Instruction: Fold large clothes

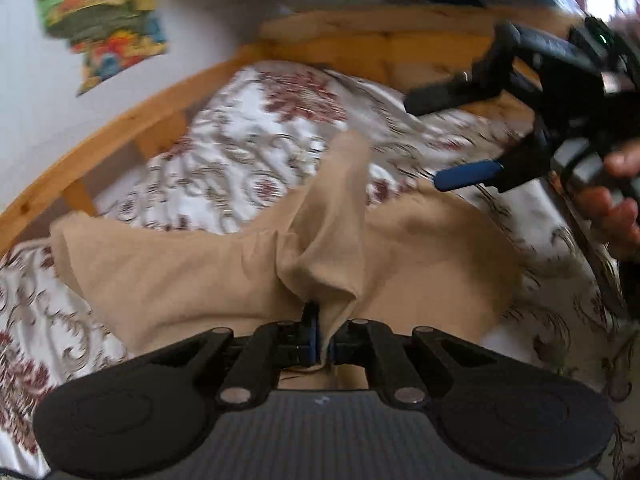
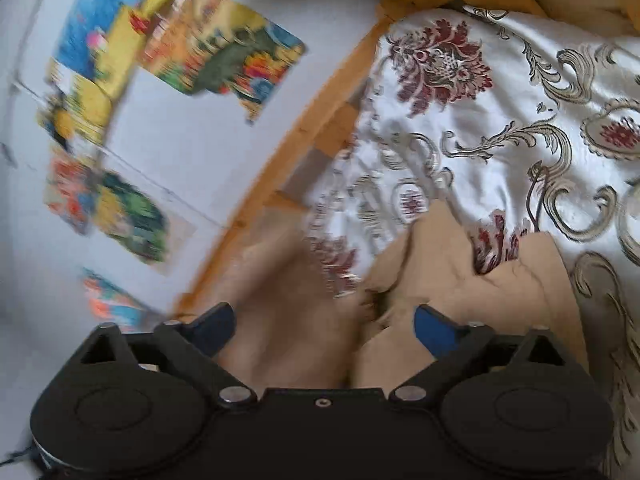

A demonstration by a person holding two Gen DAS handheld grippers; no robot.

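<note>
From my left wrist: my left gripper (image 1: 320,344) has its jaws clenched on a pinch of the tan garment (image 1: 224,280), which rises in a ridge from the bed's patterned bedspread (image 1: 240,152) up to the pinch. The rest of the cloth lies spread but rumpled, one part reaching left toward the wooden bed frame (image 1: 120,124), another right. My right gripper (image 1: 436,144) hangs above the far side, jaws wide apart with nothing between them, a hand (image 1: 616,200) behind it. I judge the fold barely begun: no neat edge or stacked layer shows.

From my right wrist: my right gripper (image 2: 324,324) has its jaws released, the tan garment (image 2: 500,280) below and beyond them, wrinkled on the bedspread (image 2: 520,120). The pads touch no cloth that I can see. The bright posters (image 2: 224,52) on the wall are blurred. Left to do, by my reckoning: take a second corner, lay it flat, fold it over
</note>
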